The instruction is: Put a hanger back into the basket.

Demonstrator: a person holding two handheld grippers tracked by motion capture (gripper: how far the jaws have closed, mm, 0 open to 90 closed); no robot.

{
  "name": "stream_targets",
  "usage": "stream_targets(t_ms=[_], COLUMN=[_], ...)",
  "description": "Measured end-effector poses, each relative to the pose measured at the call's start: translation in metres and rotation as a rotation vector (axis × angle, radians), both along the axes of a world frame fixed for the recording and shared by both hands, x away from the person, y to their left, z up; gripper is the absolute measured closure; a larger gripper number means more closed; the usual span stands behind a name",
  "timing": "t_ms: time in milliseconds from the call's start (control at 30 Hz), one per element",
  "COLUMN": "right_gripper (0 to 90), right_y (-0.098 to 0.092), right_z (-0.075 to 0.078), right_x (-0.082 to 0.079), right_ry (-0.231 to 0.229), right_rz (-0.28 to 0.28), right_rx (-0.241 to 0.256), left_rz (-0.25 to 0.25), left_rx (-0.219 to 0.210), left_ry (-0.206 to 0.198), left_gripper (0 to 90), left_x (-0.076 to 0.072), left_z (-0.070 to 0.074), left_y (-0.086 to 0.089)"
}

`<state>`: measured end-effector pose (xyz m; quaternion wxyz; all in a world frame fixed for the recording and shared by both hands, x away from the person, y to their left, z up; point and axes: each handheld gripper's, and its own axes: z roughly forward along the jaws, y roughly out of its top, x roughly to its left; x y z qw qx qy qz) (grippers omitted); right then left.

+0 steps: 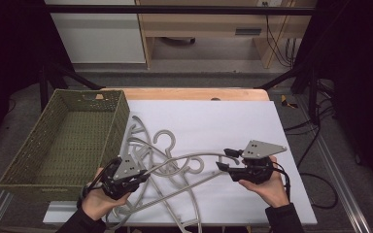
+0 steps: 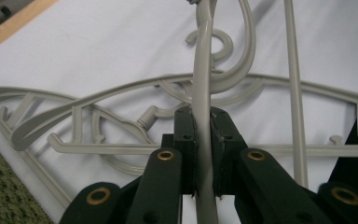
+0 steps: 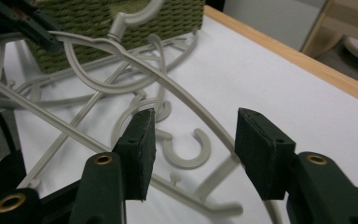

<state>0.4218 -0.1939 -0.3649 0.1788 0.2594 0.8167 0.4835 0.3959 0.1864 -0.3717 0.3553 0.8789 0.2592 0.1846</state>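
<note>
A tangle of grey plastic hangers (image 1: pixel 167 167) lies on the white sheet (image 1: pixel 233 121) that covers the surface, spreading from the middle toward 7 o'clock in the high view. One hanger (image 2: pixel 204 93) is lifted at an end: the left tongs (image 1: pixel 138 177) are clamped on its bar, and in the left gripper view the bar (image 2: pixel 203 154) runs straight up between the two black pads (image 2: pixel 186 140), pressed on both sides. That hanger's arm arches over the pile toward 3 o'clock, where the right tongs (image 1: pixel 227 159) stand apart. In the right gripper view the curved arm (image 3: pixel 186 105) passes through the gap between the pads (image 3: pixel 142 149) without touching either, and a loose hook (image 3: pixel 189 151) lies on the sheet beneath.

The left hand (image 1: pixel 99 199) holds its gripper at 7 o'clock, the right hand (image 1: pixel 267 187) at 4 o'clock. A green woven basket (image 1: pixel 24 160) sits at 9 o'clock, just beside the pile, its near corner close to the left tongs. The wooden edge of the surface (image 1: pixel 189 93) shows at 12 o'clock beyond the sheet.
</note>
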Motion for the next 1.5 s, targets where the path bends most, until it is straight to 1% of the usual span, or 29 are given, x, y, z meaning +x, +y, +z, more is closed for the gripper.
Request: stream_targets(t_ms=[167,200,233,300,333,367,433,533,567,633,767,833,867,900,1033,1067,1100,1167,1333,1400,1433,1500], right_gripper=[40.3,37.6,36.3,33.8,31.0,29.1,25.7,19.9,18.1,15.8,12.1,10.4,9.5,9.2,9.2,9.0,8.7,8.0,7.6,7.7,7.7,7.5], right_y=[-0.012,-0.014,-0.016,-0.020,-0.022,-0.025,-0.031,-0.041,-0.042,-0.046,-0.050,-0.051,-0.052,-0.053,-0.054,-0.054,-0.054,-0.053,-0.054,-0.054,-0.054,-0.055], right_z=[0.001,0.000,0.000,-0.003,-0.004,-0.006,-0.009,-0.012,-0.012,-0.013,-0.015,-0.016,-0.016,-0.016,-0.016,-0.016,-0.017,-0.017,-0.018,-0.019,-0.019,-0.019], right_x=[-0.003,-0.004,-0.005,-0.007,-0.008,-0.009,-0.011,-0.012,-0.012,-0.012,-0.013,-0.013,-0.013,-0.013,-0.013,-0.013,-0.014,-0.014,-0.013,-0.013,-0.013,-0.013], right_ry=[0.003,0.003,0.004,0.006,0.009,0.009,-0.001,-0.006,-0.006,-0.013,-0.014,-0.011,-0.009,-0.010,-0.009,-0.009,-0.015,-0.010,-0.001,-0.005,-0.001,-0.007], right_rz=[-0.065,-0.077,-0.093,-0.114,-0.126,-0.139,-0.166,-0.214,-0.229,-0.264,-0.302,-0.313,-0.320,-0.326,-0.324,-0.326,-0.332,-0.333,-0.334,-0.332,-0.332,-0.330], right_rx=[0.048,0.054,0.060,0.072,0.084,0.094,0.119,0.171,0.180,0.187,0.198,0.199,0.199,0.199,0.198,0.193,0.188,0.189,0.183,0.172,0.178,0.175], left_rz=[0.034,0.032,0.045,0.053,0.055,0.065,0.072,0.091,0.096,0.112,0.131,0.137,0.137,0.138,0.148,0.147,0.152,0.159,0.168,0.176,0.185,0.193], left_rx=[-0.031,-0.021,-0.043,-0.041,-0.041,-0.054,-0.057,-0.079,-0.091,-0.117,-0.140,-0.150,-0.150,-0.154,-0.156,-0.147,-0.150,-0.156,-0.179,-0.174,-0.173,-0.162], left_ry=[-0.020,-0.023,-0.026,-0.032,-0.037,-0.042,-0.053,-0.065,-0.072,-0.079,-0.103,-0.115,-0.115,-0.139,-0.165,-0.175,-0.182,-0.193,-0.198,-0.202,-0.201,-0.210], left_gripper=[82.8,82.8,82.8,82.8,82.8,82.8,82.8,82.8,82.8,82.8,82.8,82.8,82.8,82.8,82.8,82.8,82.8,82.8,82.8,82.8,82.8,82.8], left_x=[0.000,0.000,0.000,0.000,0.000,0.000,-0.001,-0.001,-0.001,-0.001,-0.002,-0.002,-0.002,-0.002,-0.001,0.000,0.002,0.005,0.017,0.023,0.027,0.033], left_z=[0.007,0.009,0.010,0.013,0.015,0.017,0.020,0.026,0.027,0.030,0.038,0.042,0.042,0.048,0.058,0.060,0.063,0.069,0.082,0.086,0.088,0.090], left_y=[0.009,0.011,0.012,0.015,0.017,0.018,0.022,0.028,0.030,0.032,0.038,0.041,0.041,0.044,0.049,0.051,0.053,0.057,0.069,0.074,0.077,0.083])
